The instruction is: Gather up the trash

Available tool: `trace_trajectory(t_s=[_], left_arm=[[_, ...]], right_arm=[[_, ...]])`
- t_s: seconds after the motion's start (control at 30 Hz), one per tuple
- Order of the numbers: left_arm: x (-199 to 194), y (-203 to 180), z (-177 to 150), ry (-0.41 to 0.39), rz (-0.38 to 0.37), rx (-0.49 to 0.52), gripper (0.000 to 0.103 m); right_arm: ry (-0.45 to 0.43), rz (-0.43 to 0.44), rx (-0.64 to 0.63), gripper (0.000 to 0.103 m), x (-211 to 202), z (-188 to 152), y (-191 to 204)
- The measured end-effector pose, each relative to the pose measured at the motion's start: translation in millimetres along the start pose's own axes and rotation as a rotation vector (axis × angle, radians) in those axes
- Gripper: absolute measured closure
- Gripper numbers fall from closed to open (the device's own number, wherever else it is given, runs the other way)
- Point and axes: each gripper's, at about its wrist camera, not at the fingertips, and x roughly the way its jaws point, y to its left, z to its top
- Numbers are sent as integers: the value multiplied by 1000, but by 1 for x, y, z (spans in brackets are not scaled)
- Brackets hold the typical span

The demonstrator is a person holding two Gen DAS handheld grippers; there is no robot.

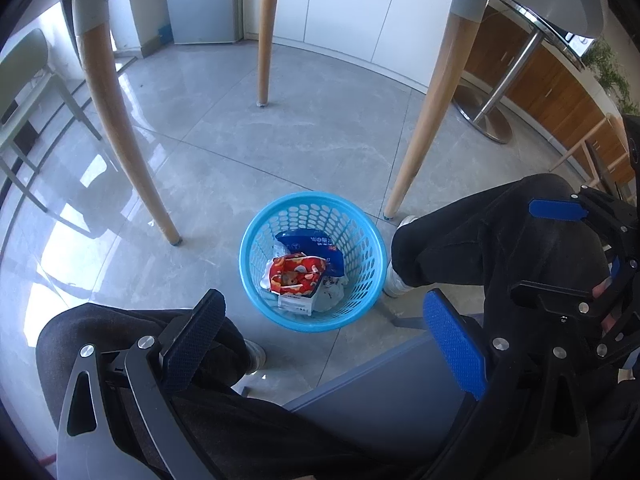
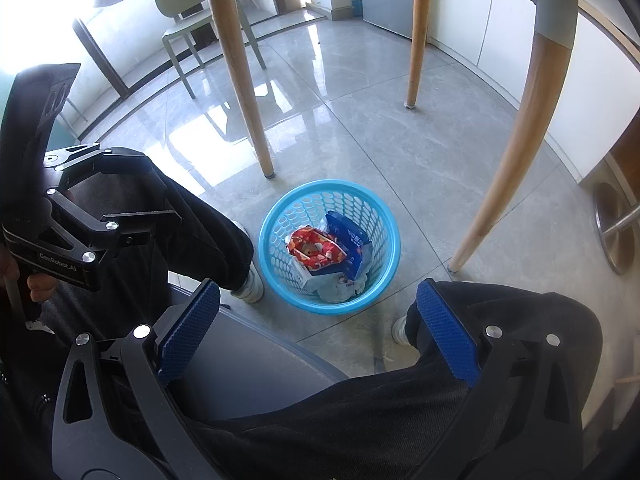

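A blue plastic basket (image 1: 362,248) (image 2: 294,216) stands on the grey tiled floor between a seated person's feet. Inside lie a red snack wrapper (image 1: 296,276) (image 2: 316,250), a blue packet (image 1: 316,246) (image 2: 354,242) and crumpled white paper (image 1: 332,294) (image 2: 336,292). My left gripper (image 1: 324,340) hovers over the person's lap, short of the basket, open and empty. My right gripper (image 2: 320,328) is held the same way, open with nothing between its blue pads. Each gripper also shows at the edge of the other's view: the right gripper (image 1: 568,252), the left gripper (image 2: 120,188).
Wooden table legs (image 1: 424,120) (image 2: 244,80) stand around the basket under a white tabletop. The person's black-trousered knees (image 1: 480,240) (image 2: 200,220) and white shoes (image 1: 394,280) flank it. A pale chair (image 2: 188,20) and a chrome stool base (image 1: 486,120) stand farther off.
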Motion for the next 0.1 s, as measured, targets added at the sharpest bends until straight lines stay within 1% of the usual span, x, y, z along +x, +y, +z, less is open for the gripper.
trace_trajectory(t_s=[0.1], left_arm=[[-1,3,1,-2,-6,-11,6]], right_arm=[[-1,0,0,9,0,0,0]])
